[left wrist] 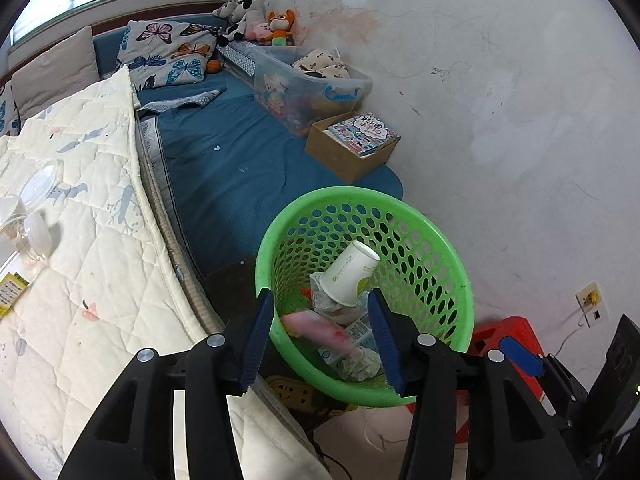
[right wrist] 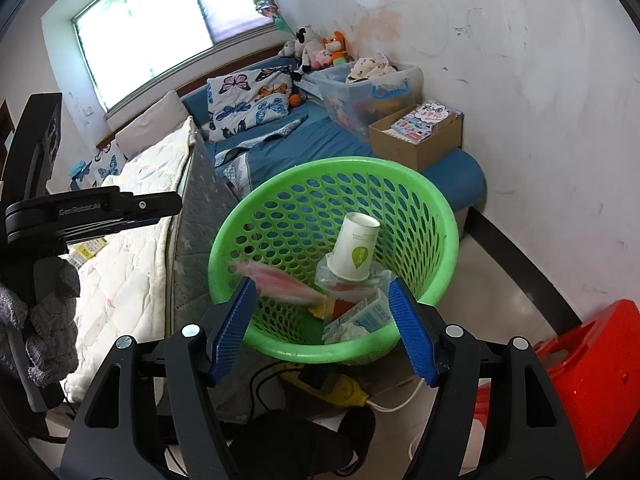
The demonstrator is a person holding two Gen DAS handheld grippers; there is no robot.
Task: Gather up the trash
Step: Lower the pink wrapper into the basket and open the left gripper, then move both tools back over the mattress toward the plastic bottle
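A green perforated basket (left wrist: 440,264) (right wrist: 436,208) stands on the floor by the bed. In it lie a white paper cup (left wrist: 350,274) (right wrist: 356,246), crumpled wrappers (left wrist: 360,362) (right wrist: 360,320) and a pink packet (left wrist: 320,330) (right wrist: 280,282), which looks blurred in the right wrist view. My left gripper (left wrist: 322,340) is open and empty above the basket's near rim. My right gripper (right wrist: 322,326) is open and empty, also above the near rim. The left gripper's body (right wrist: 92,212) shows at the left of the right wrist view.
A bed with a cream quilt (left wrist: 80,240) holds a clear plastic container (left wrist: 36,188) and a yellow packet (left wrist: 10,292). A cardboard box of books (left wrist: 352,144) and a clear toy bin (left wrist: 312,84) sit on the blue mattress. A red stool (right wrist: 588,372) and a yellow power strip (right wrist: 340,388) are on the floor.
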